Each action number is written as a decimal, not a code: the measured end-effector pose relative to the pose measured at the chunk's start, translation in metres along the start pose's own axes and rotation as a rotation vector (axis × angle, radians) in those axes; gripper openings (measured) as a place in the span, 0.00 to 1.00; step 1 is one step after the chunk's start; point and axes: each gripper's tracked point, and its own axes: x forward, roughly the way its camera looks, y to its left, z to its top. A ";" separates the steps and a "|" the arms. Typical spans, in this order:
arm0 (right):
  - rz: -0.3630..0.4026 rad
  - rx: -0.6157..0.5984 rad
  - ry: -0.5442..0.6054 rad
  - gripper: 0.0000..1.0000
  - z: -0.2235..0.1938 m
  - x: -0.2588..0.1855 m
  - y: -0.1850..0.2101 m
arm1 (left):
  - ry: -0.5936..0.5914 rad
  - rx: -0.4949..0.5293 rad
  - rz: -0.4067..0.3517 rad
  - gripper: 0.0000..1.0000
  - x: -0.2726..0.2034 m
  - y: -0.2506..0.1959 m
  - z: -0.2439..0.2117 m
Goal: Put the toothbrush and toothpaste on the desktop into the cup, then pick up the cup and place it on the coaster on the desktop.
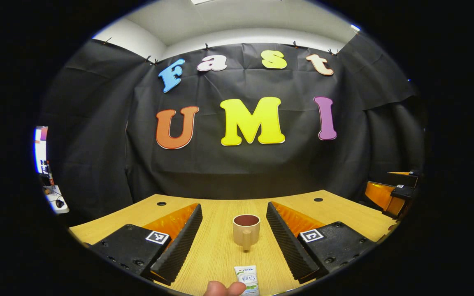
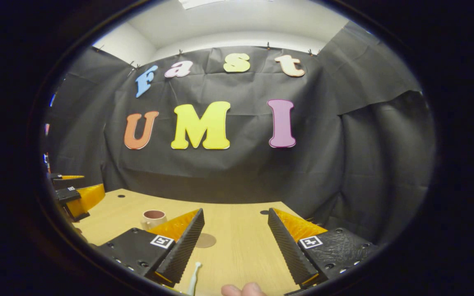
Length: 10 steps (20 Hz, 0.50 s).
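In the left gripper view the left tool [image 1: 235,236] hovers low over the pale wood-grain tabletop [image 1: 216,250] with its two fingers spread wide and nothing between them. One beige ceramic cup with a dark reddish inside [image 1: 246,231] stands upright on the tabletop between and beyond the fingertips, its handle turned toward the camera. Nearer, one white toothpaste tube with green print [image 1: 248,279] lies on the tabletop, its lower end cut off by the edge of the view, and a fingertip [image 1: 220,289] pokes in beside it, touching or just overlapping the tube. At the far right the other tool [image 1: 391,193] is only partly seen. In the right gripper view the right tool [image 2: 235,236] is likewise wide open and holds nothing. The cup stands left of its left finger, partly hidden behind it. One round brown coaster [image 2: 205,240] lies flat, half covered by the same finger, well apart from the cup. One white toothbrush [image 2: 194,277] lies near the bottom, its lower part cut off.
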 end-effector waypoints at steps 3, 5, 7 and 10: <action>0.011 -0.013 -0.009 0.96 0.001 -0.001 0.005 | -0.004 -0.005 -0.001 0.99 -0.001 0.001 0.000; 0.016 -0.013 -0.012 0.96 0.000 0.000 0.006 | -0.003 -0.001 0.004 0.99 -0.001 0.002 0.000; 0.016 -0.010 -0.005 0.96 -0.003 0.000 0.007 | 0.006 -0.002 -0.001 0.99 0.000 0.001 -0.003; 0.016 -0.014 0.006 0.96 -0.007 -0.001 0.008 | 0.033 -0.006 -0.007 0.99 -0.004 0.001 -0.011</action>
